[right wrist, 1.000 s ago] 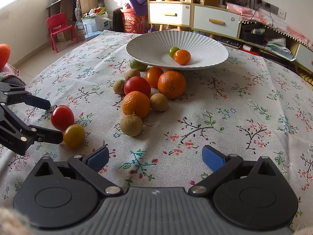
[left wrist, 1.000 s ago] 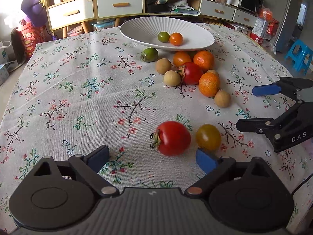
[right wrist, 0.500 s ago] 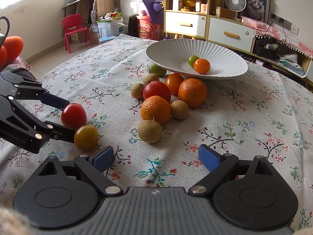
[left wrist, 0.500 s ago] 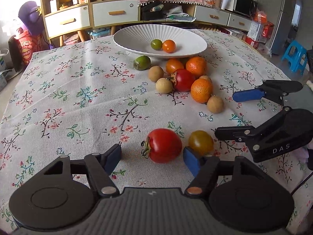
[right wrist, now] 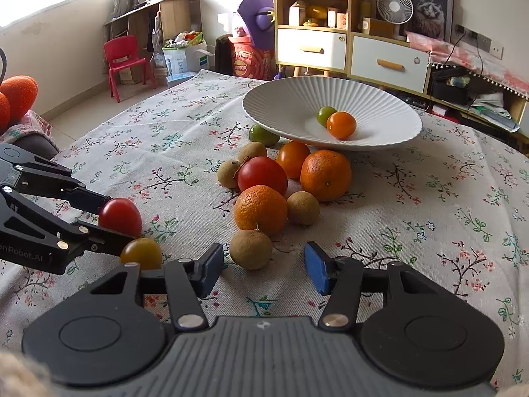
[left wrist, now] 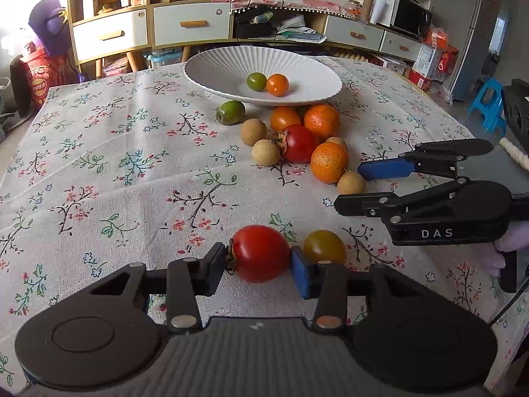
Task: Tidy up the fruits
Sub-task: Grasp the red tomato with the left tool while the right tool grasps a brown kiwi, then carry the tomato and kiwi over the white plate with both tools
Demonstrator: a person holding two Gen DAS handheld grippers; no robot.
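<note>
Where ribs converge, plate (left wrist: 211,69)'s two fruits (left wrist: 267,83)

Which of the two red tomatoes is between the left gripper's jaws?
The lone red tomato beside the yellow tomato; the other red one sits in the fruit cluster near the plate.

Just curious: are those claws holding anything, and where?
The left claw has just closed on the red tomato across its sides. The right claw, also closing, holds nothing.
</note>
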